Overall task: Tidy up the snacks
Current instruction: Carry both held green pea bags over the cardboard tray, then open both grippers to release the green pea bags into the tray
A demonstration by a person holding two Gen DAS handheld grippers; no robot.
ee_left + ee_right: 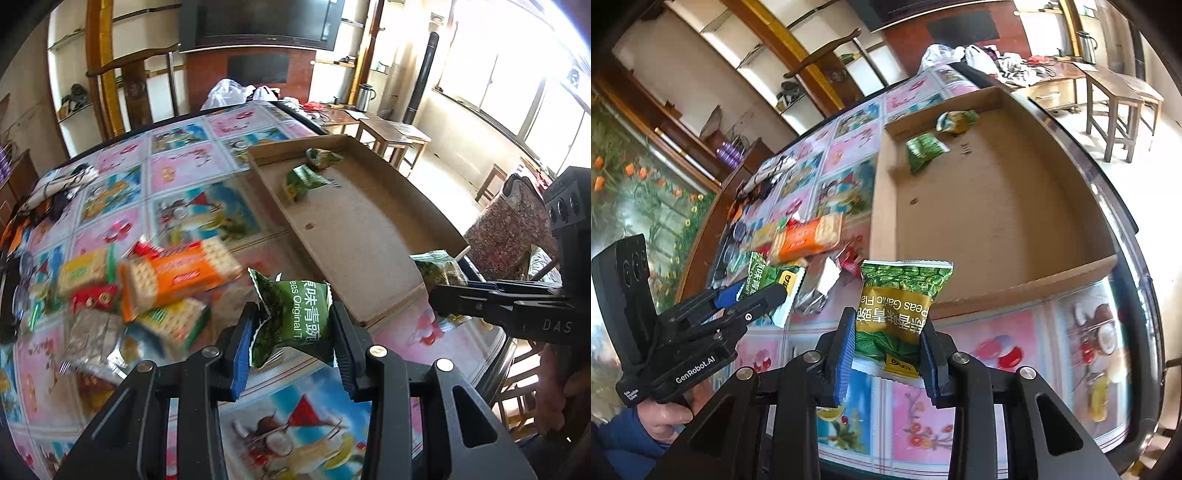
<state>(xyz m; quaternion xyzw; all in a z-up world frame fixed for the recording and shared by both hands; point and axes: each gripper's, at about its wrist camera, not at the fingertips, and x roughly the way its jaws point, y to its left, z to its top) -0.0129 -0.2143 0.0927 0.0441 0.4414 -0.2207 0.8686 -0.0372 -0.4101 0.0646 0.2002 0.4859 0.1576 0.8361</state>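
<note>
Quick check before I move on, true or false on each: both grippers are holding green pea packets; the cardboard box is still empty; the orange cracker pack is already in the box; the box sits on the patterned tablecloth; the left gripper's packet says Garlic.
1. Both grippers hold green pea packets. True: the left gripper is shut on the Original packet, the right gripper on the Garlic packet.
2. The cardboard box is empty. False: two green packets lie at its far end.
3. The orange cracker pack is in the box. False: it lies outside, in the snack pile on the table.
4. The box sits on the patterned tablecloth. True.
5. The left gripper's packet reads Garlic. False: it reads Original.
</note>
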